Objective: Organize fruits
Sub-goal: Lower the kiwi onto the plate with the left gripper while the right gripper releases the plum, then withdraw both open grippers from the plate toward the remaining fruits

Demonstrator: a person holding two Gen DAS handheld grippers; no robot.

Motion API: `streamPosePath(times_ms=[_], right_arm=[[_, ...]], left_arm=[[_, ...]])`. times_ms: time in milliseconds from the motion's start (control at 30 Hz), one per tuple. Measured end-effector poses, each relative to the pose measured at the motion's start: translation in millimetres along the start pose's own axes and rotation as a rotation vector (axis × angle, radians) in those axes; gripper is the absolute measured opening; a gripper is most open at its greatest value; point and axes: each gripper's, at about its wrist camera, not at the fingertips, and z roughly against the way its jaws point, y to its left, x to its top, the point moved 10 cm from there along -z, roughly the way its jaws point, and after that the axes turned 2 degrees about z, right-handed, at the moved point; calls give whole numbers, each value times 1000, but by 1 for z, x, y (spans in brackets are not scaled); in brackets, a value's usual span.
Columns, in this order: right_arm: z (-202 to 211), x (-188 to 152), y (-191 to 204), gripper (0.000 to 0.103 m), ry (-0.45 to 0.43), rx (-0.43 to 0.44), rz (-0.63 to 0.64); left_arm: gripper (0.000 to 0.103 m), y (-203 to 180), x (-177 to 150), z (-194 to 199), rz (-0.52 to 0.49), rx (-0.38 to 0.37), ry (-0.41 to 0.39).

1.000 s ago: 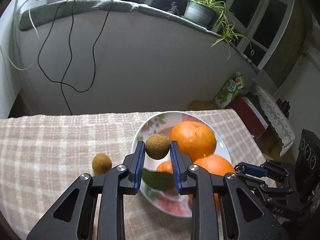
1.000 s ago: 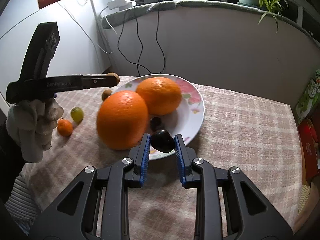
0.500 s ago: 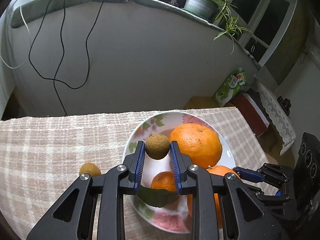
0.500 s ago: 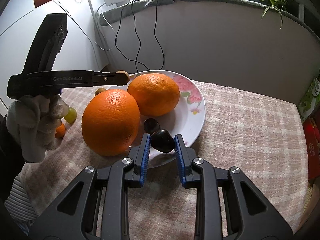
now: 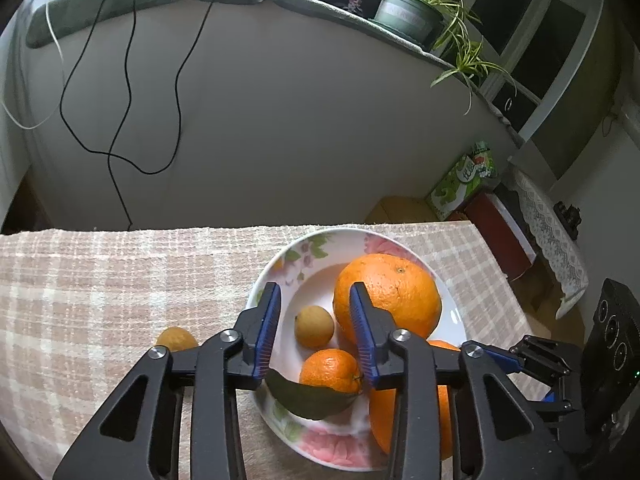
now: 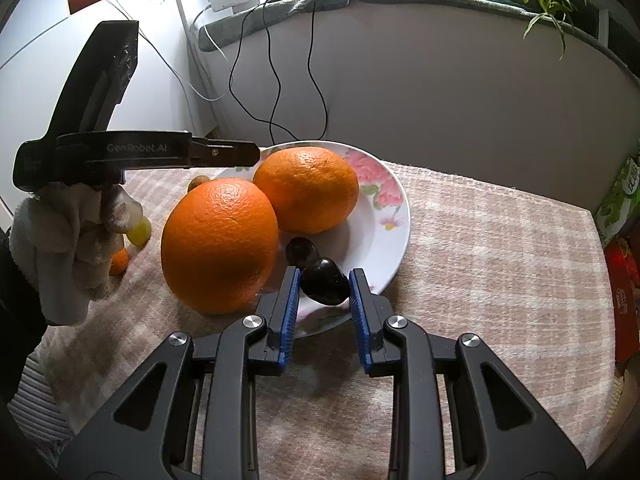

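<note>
Left gripper (image 5: 314, 330) jaws are opening right now, and the small tan longan (image 5: 314, 327) is sitting loose between them on the floral plate (image 5: 280, 268), not touching either pad. Right gripper (image 6: 323, 294) is squeezing a dark plum-like fruit (image 6: 324, 286) tight over the plate's near rim, a big orange (image 6: 220, 240) sitting just left of its jaws.

"GenRobot.AI" stands in pale letters along the side of the left tongs (image 6: 256, 154)
</note>
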Motion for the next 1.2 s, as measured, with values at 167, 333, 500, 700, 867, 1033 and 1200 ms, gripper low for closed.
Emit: streamPosePath(times_ms=[167,333,500,700,867,1033,1200], right_arm=[[8,3,-4,63,-37,-34,0],[15,2,-5,64,-43,-33,-12],[26,3,-5,67,-51,-37,-19],[44,6,9,69,-72,-35,-7],[57,9,32,69,-88,-20,18],[64,10,61,69,-94,12,49],[63,11,94,69,-91,51,91]], left_arm=[[35,0,0,4,-5,2,-4],[35,0,0,12,-12,10,-14],[35,1,1,26,-11,15,-32],[35,0,-2,49,-35,40,-57],[35,5,-6,68,-45,69,-80],[35,15,-12,94,-59,102,-113],[35,31,-23,116,-58,125,-135]])
